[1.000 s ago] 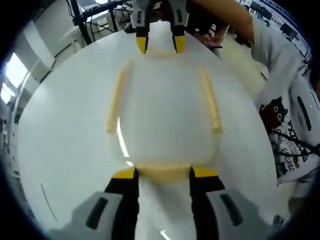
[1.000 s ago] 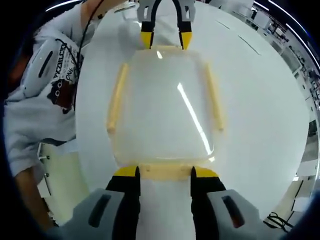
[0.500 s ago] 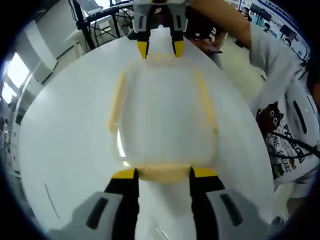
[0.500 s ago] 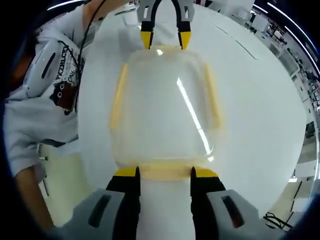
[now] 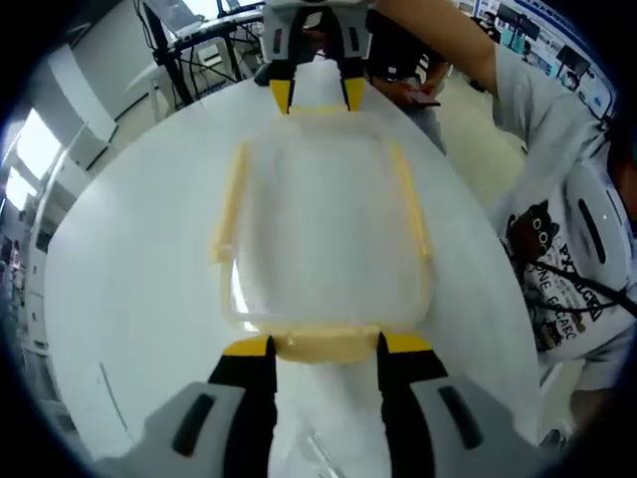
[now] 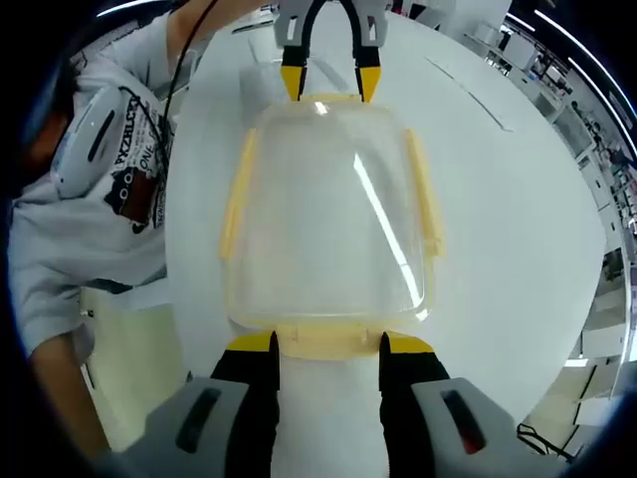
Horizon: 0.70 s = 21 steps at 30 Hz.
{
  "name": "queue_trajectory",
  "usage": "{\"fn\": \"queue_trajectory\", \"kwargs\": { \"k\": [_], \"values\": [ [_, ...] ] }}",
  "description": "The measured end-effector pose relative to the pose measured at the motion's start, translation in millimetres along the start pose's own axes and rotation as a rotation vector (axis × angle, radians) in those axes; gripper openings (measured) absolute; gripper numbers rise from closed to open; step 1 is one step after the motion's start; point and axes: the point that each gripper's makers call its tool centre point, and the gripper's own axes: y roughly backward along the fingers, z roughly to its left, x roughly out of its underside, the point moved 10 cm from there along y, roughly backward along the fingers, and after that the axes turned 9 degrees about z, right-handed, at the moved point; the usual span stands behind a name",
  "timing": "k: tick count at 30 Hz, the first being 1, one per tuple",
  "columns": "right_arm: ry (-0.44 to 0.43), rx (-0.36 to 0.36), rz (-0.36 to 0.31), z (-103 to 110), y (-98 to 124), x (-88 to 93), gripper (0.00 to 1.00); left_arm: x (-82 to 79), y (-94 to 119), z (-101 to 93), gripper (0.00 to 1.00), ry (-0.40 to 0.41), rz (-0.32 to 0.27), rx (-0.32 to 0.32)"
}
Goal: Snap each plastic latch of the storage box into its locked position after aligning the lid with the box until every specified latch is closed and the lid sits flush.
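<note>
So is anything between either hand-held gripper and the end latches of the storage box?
Nothing visible. The left hand-held gripper straddles one end latch, and the right hand-held gripper straddles the opposite latch of the storage box.

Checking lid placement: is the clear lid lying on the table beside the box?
No, the clear plastic lid sits on the yellow-latched box, between the left gripper and right gripper.

Worktop (image 5: 129, 299): white, glossy, carrying a streak of reflected ceiling light. Windows (image 5: 30, 139): bright, far left. Black metal stand (image 5: 174, 60): beyond the far edge. Floor (image 6: 129, 368): pale, at left.
</note>
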Motion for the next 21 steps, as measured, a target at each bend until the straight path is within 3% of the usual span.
{"fn": "queue_trajectory", "kwargs": {
  "k": [21],
  "values": [
    [0.050,0.004,0.018,-1,31,-31.8,0.37,16.2,36,-8.8,0.39,0.050,0.004,-0.003]
  ]
}}
